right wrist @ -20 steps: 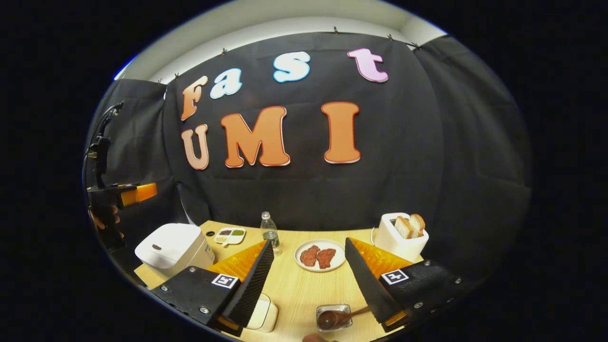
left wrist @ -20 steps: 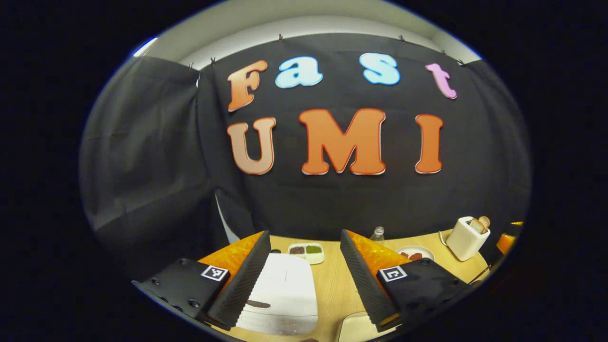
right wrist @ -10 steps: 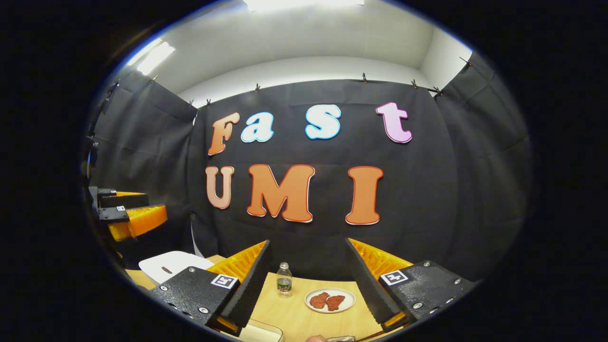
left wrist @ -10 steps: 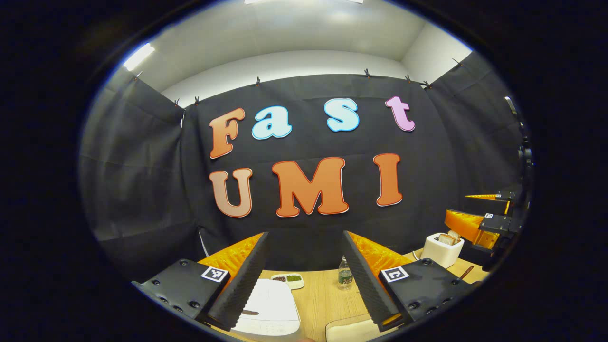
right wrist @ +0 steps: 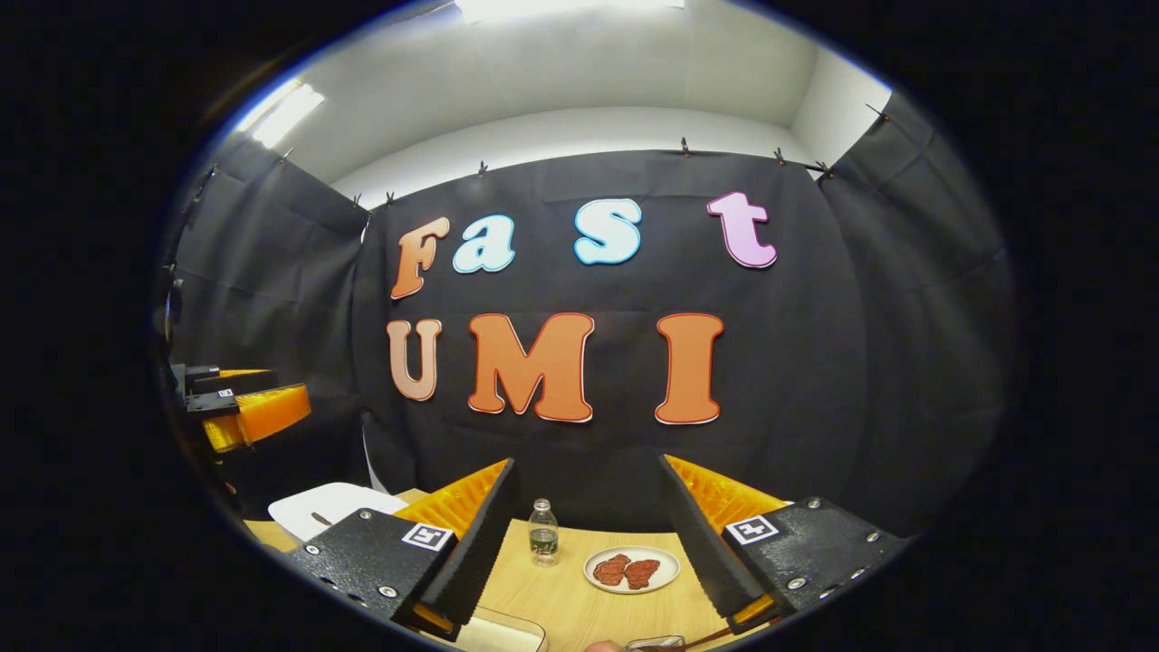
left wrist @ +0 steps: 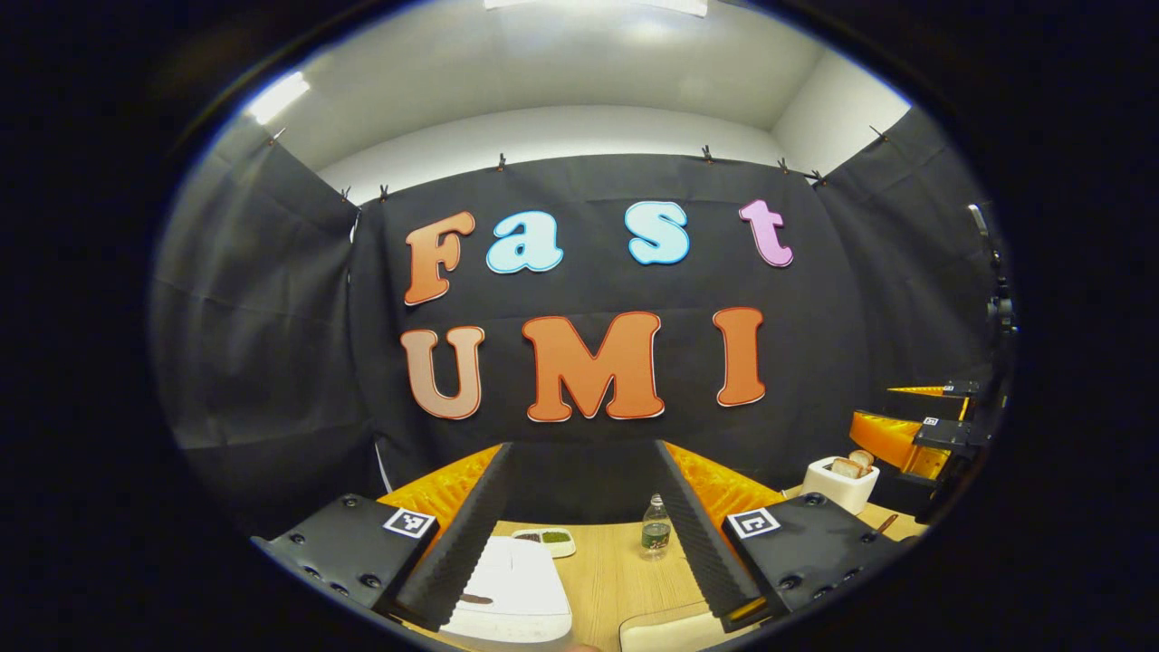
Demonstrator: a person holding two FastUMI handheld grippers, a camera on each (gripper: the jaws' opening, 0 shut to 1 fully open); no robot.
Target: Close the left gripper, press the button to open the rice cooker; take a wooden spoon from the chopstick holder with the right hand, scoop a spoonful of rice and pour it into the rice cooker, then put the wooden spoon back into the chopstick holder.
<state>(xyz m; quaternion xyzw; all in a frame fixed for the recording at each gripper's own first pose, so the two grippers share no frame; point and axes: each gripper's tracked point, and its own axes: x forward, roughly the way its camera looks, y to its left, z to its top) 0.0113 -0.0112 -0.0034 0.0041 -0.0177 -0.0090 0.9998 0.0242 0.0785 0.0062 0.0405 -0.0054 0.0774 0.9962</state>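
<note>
Your left tool (left wrist: 579, 534) hangs w/ its two fingers spread wide, gripping nothing, above the pale wooden bench (left wrist: 625, 580). The one white rice cooker (left wrist: 512, 593) sits right below it near the left finger, lid down, dark button strip facing you. Behind it: 1 small white divided dish (left wrist: 546, 541) w/ green & dark fillings, 1 clear plastic bottle (left wrist: 656, 530), 1 white toaster (left wrist: 840, 480) holding 2 bread slices. Your right tool (right wrist: 589, 543) is also wide apart & empty; from the left gripper view it shows at far right (left wrist: 905, 426). Btwn its fingers in the right gripper view: same bottle (right wrist: 542, 534) and 1 white round plate (right wrist: 631, 570) w/ 2 reddish-brown pieces. The wooden spoon's brown handle (right wrist: 702, 641) pokes in at the bottom edge, next to a metal container rim (right wrist: 654, 643); can't tell more of the holder. Rice cooker (right wrist: 326, 509) lies to the left there.
</note>
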